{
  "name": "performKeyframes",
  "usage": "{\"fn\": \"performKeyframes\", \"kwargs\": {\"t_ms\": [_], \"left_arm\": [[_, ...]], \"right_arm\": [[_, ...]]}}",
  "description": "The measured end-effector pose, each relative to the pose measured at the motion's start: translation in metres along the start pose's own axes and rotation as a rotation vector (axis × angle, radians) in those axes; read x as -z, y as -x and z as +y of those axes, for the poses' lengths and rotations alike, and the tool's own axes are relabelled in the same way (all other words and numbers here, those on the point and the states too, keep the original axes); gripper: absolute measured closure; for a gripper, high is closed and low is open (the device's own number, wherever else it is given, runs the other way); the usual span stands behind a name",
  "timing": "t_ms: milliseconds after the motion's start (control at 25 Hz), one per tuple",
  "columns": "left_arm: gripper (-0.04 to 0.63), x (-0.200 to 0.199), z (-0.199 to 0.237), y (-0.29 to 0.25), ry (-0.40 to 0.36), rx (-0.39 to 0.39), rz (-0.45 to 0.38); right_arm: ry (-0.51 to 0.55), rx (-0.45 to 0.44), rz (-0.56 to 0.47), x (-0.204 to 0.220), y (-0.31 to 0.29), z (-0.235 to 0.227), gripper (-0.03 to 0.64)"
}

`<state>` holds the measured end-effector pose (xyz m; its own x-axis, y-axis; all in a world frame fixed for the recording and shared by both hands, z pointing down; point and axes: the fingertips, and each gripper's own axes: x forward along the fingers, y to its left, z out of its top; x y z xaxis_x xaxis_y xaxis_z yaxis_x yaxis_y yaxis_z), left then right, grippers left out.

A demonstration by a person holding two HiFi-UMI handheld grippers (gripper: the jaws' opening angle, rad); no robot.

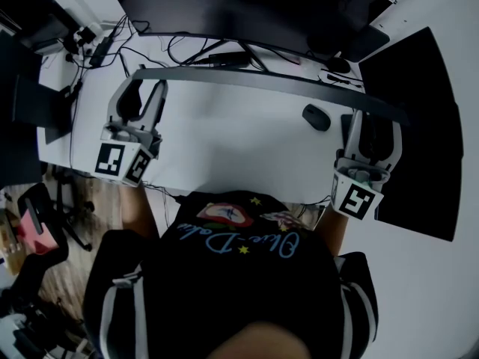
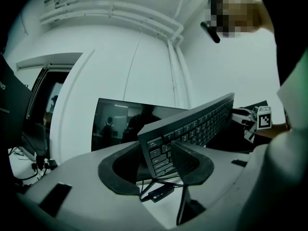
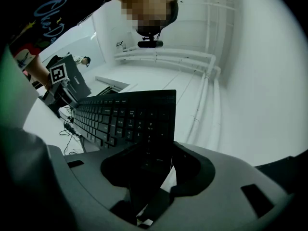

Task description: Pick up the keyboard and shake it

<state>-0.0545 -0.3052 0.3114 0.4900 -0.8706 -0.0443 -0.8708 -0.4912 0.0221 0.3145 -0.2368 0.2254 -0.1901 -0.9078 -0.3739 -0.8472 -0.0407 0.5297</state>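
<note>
A black keyboard [image 1: 254, 81] is up off the white desk [image 1: 239, 152], seen edge-on in the head view as a long dark bar. My left gripper [image 1: 142, 88] is shut on its left end and my right gripper [image 1: 376, 129] is shut on its right end. In the left gripper view the keyboard [image 2: 202, 124] runs away from the left gripper [image 2: 156, 158] with its keys facing the camera, tilted. In the right gripper view the number-pad end of the keyboard [image 3: 125, 114] sits between the jaws of the right gripper [image 3: 154, 162].
A dark mouse [image 1: 316, 117] lies on the desk under the keyboard's right part. A large black mat [image 1: 419, 126] covers the desk's right side. A monitor [image 1: 247, 6] stands at the back, with cables [image 1: 187, 51] and a small adapter [image 2: 159, 194] before it. An office chair [image 1: 45, 223] stands at left.
</note>
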Motion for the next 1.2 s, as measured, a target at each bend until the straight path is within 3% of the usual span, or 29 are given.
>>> {"fn": "performKeyframes", "kwargs": {"t_ms": [520, 960, 1200], "left_arm": [[0.419, -0.007, -0.004, 0.004, -0.017, -0.008, -0.006], [0.419, 0.010, -0.007, 0.008, -0.013, -0.025, 0.058], [0.419, 0.027, -0.012, 0.007, 0.004, -0.018, 0.091]], "right_arm": [[-0.016, 0.006, -0.026, -0.012, 0.001, -0.004, 0.440], [-0.056, -0.017, 0.031, 0.004, 0.007, 0.001, 0.440], [-0.081, -0.049, 0.117, 0.029, 0.017, 0.009, 0.440]]}}
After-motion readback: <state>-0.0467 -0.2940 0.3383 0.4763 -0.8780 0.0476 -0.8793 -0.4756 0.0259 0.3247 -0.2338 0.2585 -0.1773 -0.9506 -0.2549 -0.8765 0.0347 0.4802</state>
